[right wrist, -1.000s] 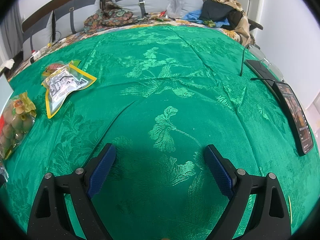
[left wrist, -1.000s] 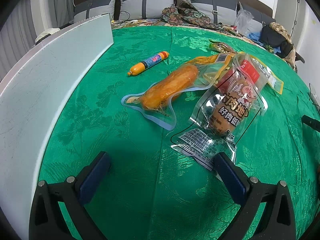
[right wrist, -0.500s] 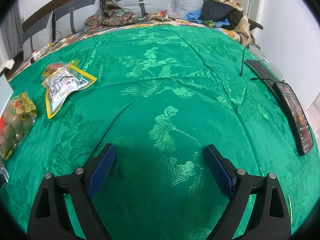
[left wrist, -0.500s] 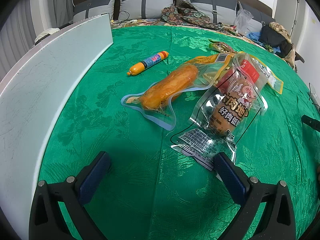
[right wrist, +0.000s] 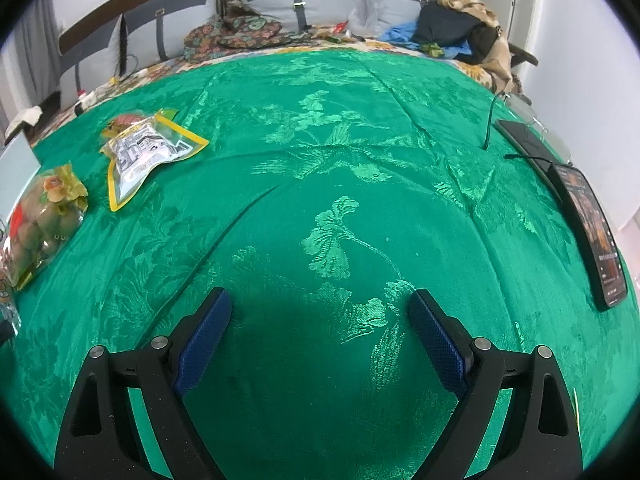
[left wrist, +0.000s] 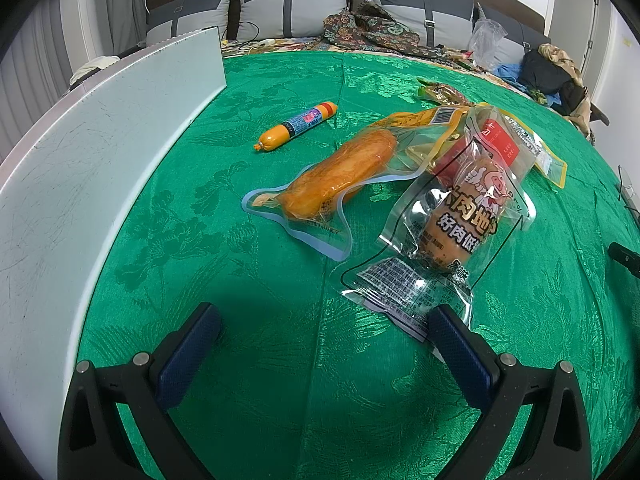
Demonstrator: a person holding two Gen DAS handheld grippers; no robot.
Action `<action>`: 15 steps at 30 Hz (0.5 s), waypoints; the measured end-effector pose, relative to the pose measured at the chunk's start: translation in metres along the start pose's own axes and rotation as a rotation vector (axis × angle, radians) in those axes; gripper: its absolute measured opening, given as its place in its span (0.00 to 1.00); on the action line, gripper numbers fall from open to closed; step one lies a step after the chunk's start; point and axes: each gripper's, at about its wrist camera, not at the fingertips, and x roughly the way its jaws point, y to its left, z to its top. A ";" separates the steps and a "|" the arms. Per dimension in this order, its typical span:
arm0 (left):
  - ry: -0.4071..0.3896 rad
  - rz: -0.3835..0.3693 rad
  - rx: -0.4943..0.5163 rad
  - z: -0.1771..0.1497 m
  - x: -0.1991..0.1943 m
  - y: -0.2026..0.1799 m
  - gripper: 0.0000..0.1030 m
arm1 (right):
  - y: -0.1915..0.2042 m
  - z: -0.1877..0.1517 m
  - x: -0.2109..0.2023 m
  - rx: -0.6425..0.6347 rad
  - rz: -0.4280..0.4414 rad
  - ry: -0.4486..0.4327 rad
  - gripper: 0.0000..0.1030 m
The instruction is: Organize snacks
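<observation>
A green damask cloth [left wrist: 280, 360] with a woven flower pattern is spread over the surface, and the snacks are laid out on it. In the left wrist view, a clear pouch printed with a cartoon pig and bold characters [left wrist: 460, 224] is seen just ahead of the left gripper [left wrist: 324, 328], its near corner lying just beside the right fingertip; a brown sausage is visible through the film, with a red label at the far end. To its left, an orange-brown piece sealed in a clear blue-edged vacuum pouch [left wrist: 336, 184] is overlapped at its far end by the pig pouch. Farther back, a small orange sausage stick with a blue label [left wrist: 298, 126] lies apart from the others, near a white board [left wrist: 80, 168] standing along the left edge. The left gripper's fingers are spread wide, with nothing held between them.

In the right wrist view, the right gripper [right wrist: 320, 312] is likewise held open over bare cloth. A yellow-edged pouch [right wrist: 146, 156] and a bag of green fruit [right wrist: 42, 220] are seen far to its left, and a dark phone [right wrist: 592, 232] lies at the right edge
</observation>
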 end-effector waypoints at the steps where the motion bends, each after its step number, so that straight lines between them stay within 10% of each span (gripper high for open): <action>1: 0.000 0.000 0.000 0.000 0.000 0.000 1.00 | 0.000 0.000 0.000 0.000 0.000 0.000 0.90; 15: 0.000 0.000 0.000 0.000 0.000 0.001 1.00 | 0.000 0.000 -0.001 0.000 -0.001 0.000 0.90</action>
